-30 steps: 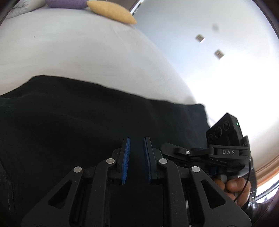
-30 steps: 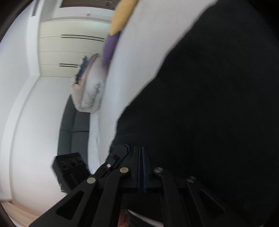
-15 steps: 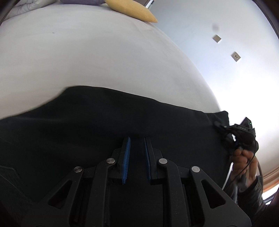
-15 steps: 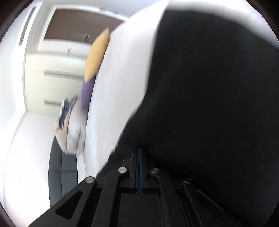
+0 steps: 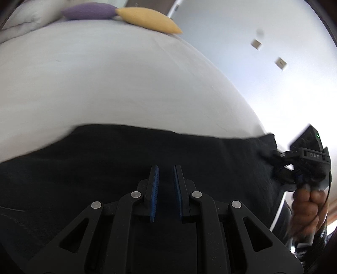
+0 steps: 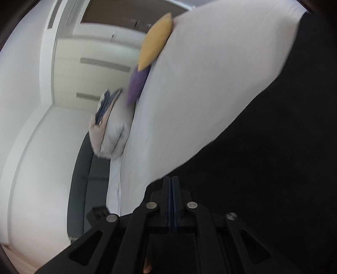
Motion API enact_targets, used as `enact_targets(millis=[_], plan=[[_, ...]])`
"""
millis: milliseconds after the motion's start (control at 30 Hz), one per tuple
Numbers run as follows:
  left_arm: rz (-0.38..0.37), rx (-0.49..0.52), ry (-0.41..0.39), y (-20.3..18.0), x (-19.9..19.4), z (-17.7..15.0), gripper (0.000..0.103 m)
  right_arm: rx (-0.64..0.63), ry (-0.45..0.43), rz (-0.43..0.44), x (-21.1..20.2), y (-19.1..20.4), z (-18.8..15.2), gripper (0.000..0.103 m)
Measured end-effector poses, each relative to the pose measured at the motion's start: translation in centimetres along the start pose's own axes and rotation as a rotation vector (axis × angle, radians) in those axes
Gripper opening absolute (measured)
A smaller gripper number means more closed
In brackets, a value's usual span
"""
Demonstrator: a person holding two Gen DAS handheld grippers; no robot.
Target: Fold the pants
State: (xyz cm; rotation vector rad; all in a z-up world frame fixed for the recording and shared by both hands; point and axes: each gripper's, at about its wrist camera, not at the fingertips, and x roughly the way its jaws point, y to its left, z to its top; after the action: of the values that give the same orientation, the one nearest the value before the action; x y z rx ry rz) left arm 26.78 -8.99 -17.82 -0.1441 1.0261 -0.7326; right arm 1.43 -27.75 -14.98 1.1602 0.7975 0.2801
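Observation:
The black pants are spread across a white bed. In the left wrist view my left gripper is over the cloth with a narrow gap between its blue pads; whether cloth sits in the gap is hard to tell. The right gripper shows at the right edge, pinching the pants' corner, a hand behind it. In the right wrist view the right gripper is shut at the edge of the black pants, which fill the right side.
A yellow pillow and a purple pillow lie at the bed's far end; they also show in the right wrist view, yellow pillow, purple pillow. A folded duvet lies beside them. White walls surround the bed.
The pants' far edge has been drawn nearer, baring more white bed. The right gripper stays clamped on the corner and has swung its view toward the pillows.

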Motion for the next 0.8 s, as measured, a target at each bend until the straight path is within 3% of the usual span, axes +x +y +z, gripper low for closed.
enact_targets(millis=[67, 133, 233, 400, 467, 600, 667, 800], plan=[[-0.02, -0.013, 0.016, 0.3, 1.2, -0.4, 0.015, -0.015, 0.093, -0.008, 4.4, 0.3, -1.5, 0.004], [-0.079, -0.068, -0.008, 2.1, 1.3, -0.7, 0.015, 0.023, 0.123, -0.045, 6.7, -1.1, -2.0, 0.004], [-0.085, -0.139, -0.054, 4.9, 0.2, -0.7, 0.015, 0.101, 0.053, -0.014, 6.1, -3.6, 0.2, 0.0], [-0.066, -0.186, -0.105, 10.3, -2.3, -0.3, 0.014, 0.169, -0.184, -0.051, -1.7, -7.6, 5.3, 0.0], [-0.077, -0.206, -0.115, 12.5, -3.6, -0.7, 0.01, 0.201, -0.276, -0.052, -4.7, -9.3, 6.9, 0.0], [0.01, -0.27, -0.159, 18.0, -8.0, -1.4, 0.01, 0.207, -0.438, -0.085, -11.1, -11.3, 9.0, 0.0], [0.005, -0.316, -0.185, 20.9, -10.3, -2.0, 0.01, 0.218, -0.477, -0.071, -13.6, -12.1, 10.0, 0.0], [0.09, -0.348, -0.224, 25.0, -14.7, -3.4, 0.01, 0.199, -0.583, -0.166, -17.3, -12.4, 11.0, 0.0]])
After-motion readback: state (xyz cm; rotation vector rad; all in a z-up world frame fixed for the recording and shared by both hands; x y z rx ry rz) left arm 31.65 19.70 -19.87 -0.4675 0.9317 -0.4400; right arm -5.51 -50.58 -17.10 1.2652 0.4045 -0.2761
